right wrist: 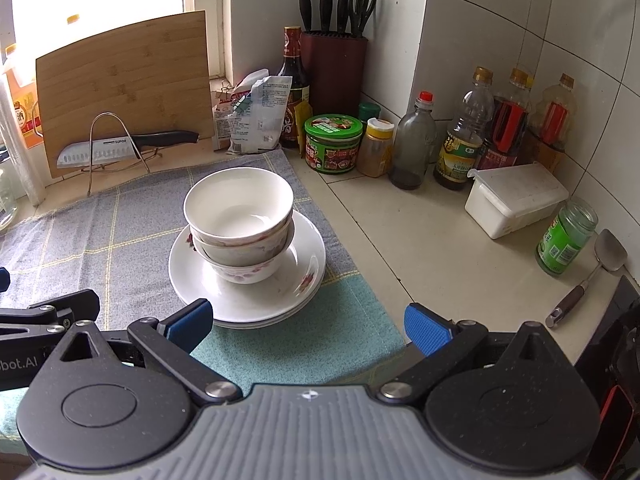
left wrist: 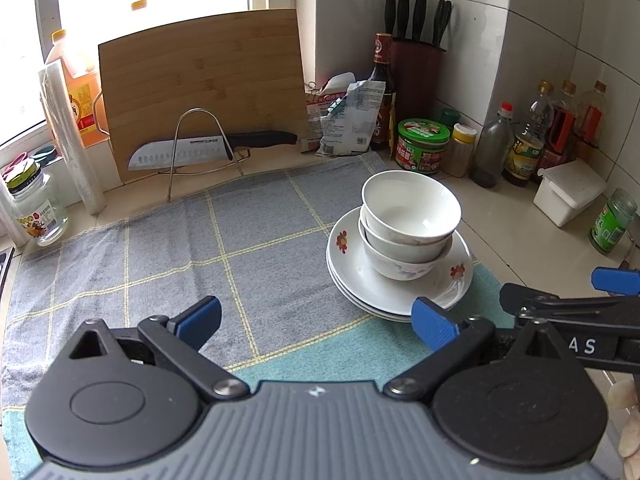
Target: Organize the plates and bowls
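Note:
Three white bowls (left wrist: 410, 216) (right wrist: 239, 216) are nested one inside another and stand on a stack of white flower-patterned plates (left wrist: 372, 284) (right wrist: 256, 296) on the checked towel. My left gripper (left wrist: 316, 322) is open with nothing between its blue pads, held low in front of the stack and a little to its left. My right gripper (right wrist: 308, 326) is open too and holds nothing; its left pad is just short of the plates' near rim. In the left wrist view the right gripper (left wrist: 560, 292) shows at the right edge, beside the plates.
A grey and teal towel (left wrist: 180, 256) (right wrist: 100, 236) covers the counter. At the back stand a bamboo cutting board (left wrist: 204, 88), a knife on a wire rack (left wrist: 192, 150), a knife block (right wrist: 334, 68), jars and bottles (right wrist: 464, 140). A white lidded box (right wrist: 516, 196) and a spatula (right wrist: 588, 280) lie to the right.

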